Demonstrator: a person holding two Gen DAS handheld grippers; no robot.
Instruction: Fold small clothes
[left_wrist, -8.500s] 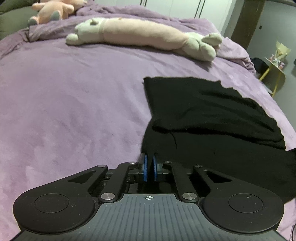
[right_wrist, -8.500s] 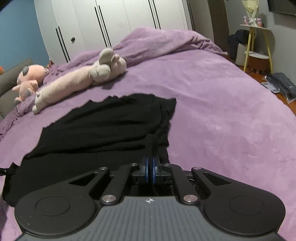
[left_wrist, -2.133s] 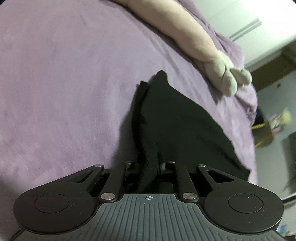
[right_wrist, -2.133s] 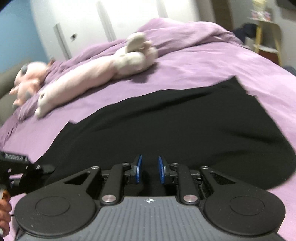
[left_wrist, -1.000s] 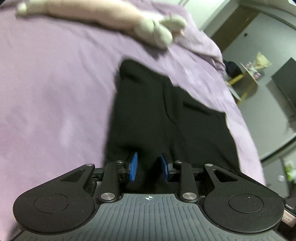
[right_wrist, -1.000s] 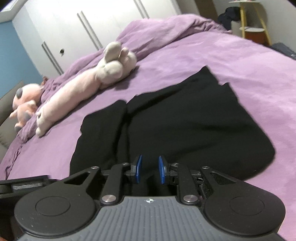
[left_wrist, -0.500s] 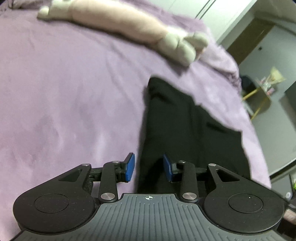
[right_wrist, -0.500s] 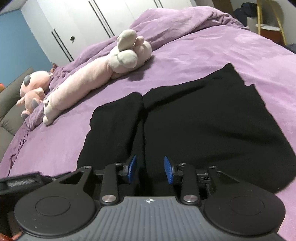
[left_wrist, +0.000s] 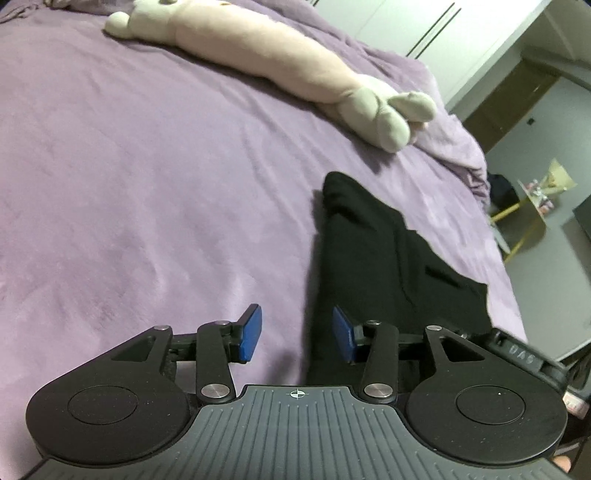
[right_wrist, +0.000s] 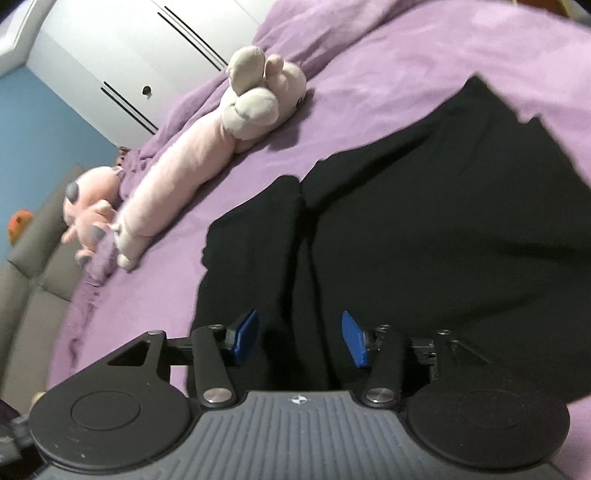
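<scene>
My left gripper (left_wrist: 297, 338) has its two blue pads spread wide and holds nothing. Between them I see the purple plush bedspread (left_wrist: 147, 184) and the left edge of the black knitted garment (left_wrist: 373, 258). The right blue pad is over the black cloth, the left one is over the bare bedspread; if a pad touches the cloth I cannot tell.

My right gripper (right_wrist: 301, 339) is also spread wide, with nothing between the pads. Both pads are above the black knitted garment (right_wrist: 424, 229), near its closer edge.

The garment lies flat on the purple bedspread (right_wrist: 388, 66), in the part of the bed nearest to me. In the right wrist view it seems to be in two parts: a narrower folded strip on the left and a wider part on the right, with a dark crease between them. The far right corner ends in an uneven edge.

Beyond the garment a long pale pink plush toy with grey feet (left_wrist: 280, 70) lies across the bed, apart from the cloth. In the right wrist view a smaller pink plush toy with grey paws (right_wrist: 92, 206) lies just beside the far end of the long one (right_wrist: 207, 147). Behind them there is a white wardrobe with dark handles (right_wrist: 122, 62), and at the left a grey sofa (right_wrist: 33, 258). In the left wrist view a yellow side table (left_wrist: 532, 218) stands next to the bed, at the right.
</scene>
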